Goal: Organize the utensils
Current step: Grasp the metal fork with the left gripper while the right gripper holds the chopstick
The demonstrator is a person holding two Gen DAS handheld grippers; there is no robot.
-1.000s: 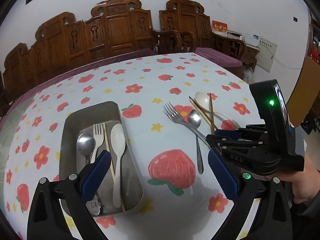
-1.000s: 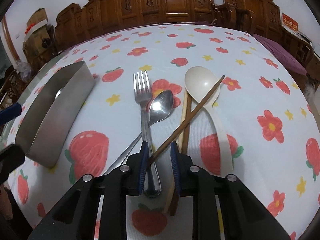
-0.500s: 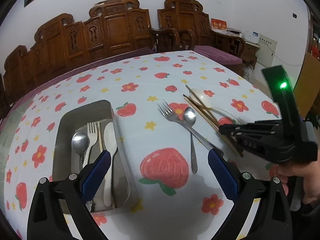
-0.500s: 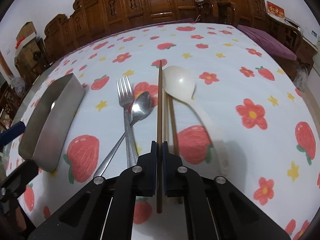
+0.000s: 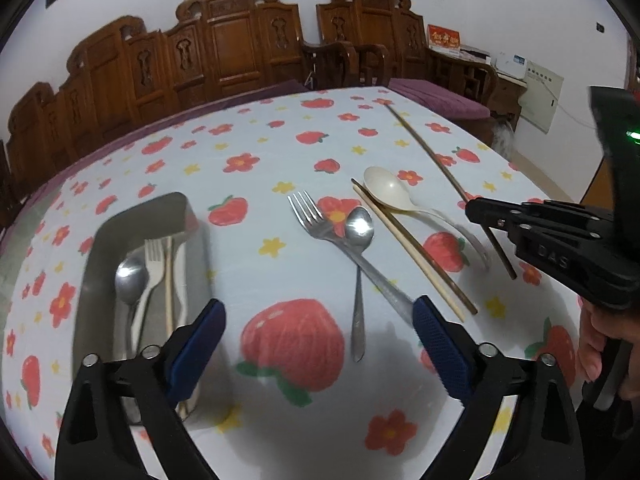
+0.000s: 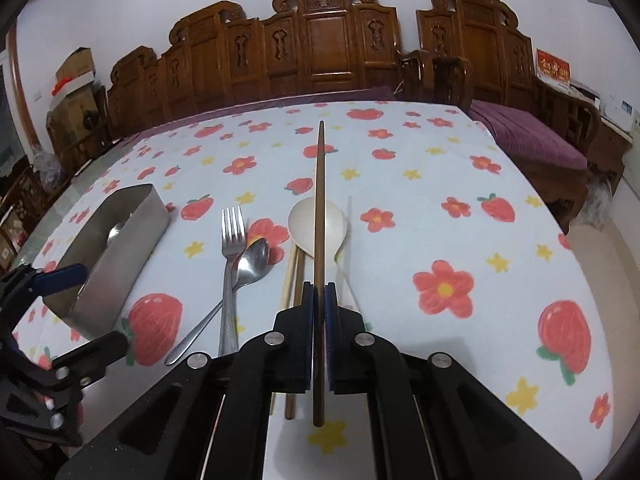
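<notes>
— Right gripper: what's the frame showing?

— Its blue pads are clamped on a dark brown chopstick, gripped near one end and lifted clear of the strawberry-print tablecloth. The stick runs straight ahead along the fingers, its far tip out over the cloth. A hand shows below the tool in the left wrist view.

— And the left gripper?

— Wide, its jaws closing a little, nothing between the blue pads. It hangs above the cloth, just beside the near end of the steel tray.

— What's in that tray?

— A metal spoon, a fork, a pale chopstick and a white spoon, partly hidden.

— What's left on the table?

— A metal fork crossed over a metal spoon, two chopsticks lying side by side, and a white plastic spoon to their right, all well apart from the tray. Carved wooden chairs line the wall behind.
</notes>
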